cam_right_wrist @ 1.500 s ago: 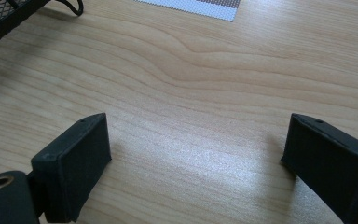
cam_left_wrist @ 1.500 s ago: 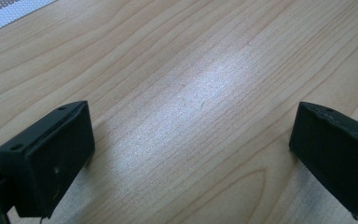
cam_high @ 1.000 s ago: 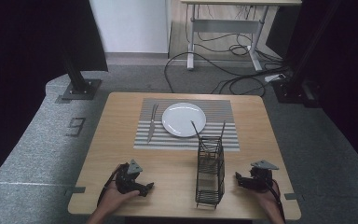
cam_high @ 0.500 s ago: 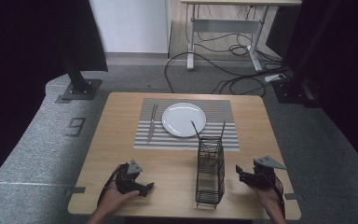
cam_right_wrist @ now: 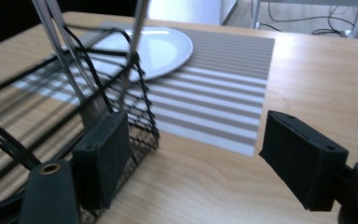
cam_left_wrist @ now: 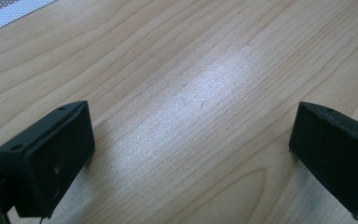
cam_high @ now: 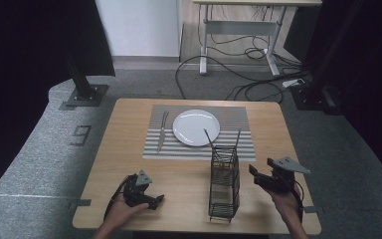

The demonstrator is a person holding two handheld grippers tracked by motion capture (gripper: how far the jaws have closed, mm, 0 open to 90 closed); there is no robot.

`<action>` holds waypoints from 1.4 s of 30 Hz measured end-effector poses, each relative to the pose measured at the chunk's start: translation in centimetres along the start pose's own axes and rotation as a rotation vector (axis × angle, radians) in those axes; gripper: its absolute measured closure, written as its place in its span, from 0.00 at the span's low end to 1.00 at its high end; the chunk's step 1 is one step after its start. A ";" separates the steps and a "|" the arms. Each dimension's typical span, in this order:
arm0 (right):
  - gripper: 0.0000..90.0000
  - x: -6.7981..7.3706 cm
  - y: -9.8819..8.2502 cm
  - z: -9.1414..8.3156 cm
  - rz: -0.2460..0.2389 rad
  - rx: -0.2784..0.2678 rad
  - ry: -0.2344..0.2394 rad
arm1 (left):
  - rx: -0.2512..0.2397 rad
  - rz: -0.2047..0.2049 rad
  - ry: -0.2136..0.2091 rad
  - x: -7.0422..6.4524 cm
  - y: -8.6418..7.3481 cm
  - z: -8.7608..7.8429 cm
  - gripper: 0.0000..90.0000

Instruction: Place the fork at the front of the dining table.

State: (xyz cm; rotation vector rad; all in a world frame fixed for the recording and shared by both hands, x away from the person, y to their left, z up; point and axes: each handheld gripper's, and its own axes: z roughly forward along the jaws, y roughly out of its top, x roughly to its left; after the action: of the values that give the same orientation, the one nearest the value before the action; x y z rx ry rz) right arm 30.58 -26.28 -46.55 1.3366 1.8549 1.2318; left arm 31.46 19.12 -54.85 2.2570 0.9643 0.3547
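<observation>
Right gripper (cam_high: 254,173) jaws wide, closing slightly, empty, beside wire caddy (cam_high: 224,181).

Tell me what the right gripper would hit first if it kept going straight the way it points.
Probably the wire rack: the right gripper points at it, and its near jaw already sits beside the mesh. Depth is unclear.

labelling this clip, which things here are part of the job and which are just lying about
Part of the job:
- black wire cutlery caddy holding metal utensils
- right gripper, open, nearest the caddy
- round white plate
- metal fork beside the plate
- grey striped placemat

Lying about:
- cables on the floor
- white desk frame behind
- black stand base
</observation>
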 end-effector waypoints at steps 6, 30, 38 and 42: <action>0.28 0.6 1.4 0.7 0.000 -0.016 0.027 | 0.000 0.000 0.000 0.0 0.0 0.0 0.00; 0.45 2.3 6.1 4.6 -0.015 -0.015 0.036 | -0.002 -0.003 0.000 0.0 0.0 0.0 0.00; 0.56 2.3 6.2 6.0 -0.002 0.008 0.045 | -0.002 -0.002 0.000 0.0 0.0 0.0 0.00; 0.60 2.3 6.3 6.4 0.007 0.007 0.039 | -0.001 -0.002 0.000 0.0 0.0 0.0 0.00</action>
State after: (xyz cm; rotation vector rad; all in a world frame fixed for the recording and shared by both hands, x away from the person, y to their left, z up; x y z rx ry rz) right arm 37.75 -21.30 -43.57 1.3329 1.8845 1.2649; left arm 31.46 19.11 -54.85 2.2547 0.9659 0.3543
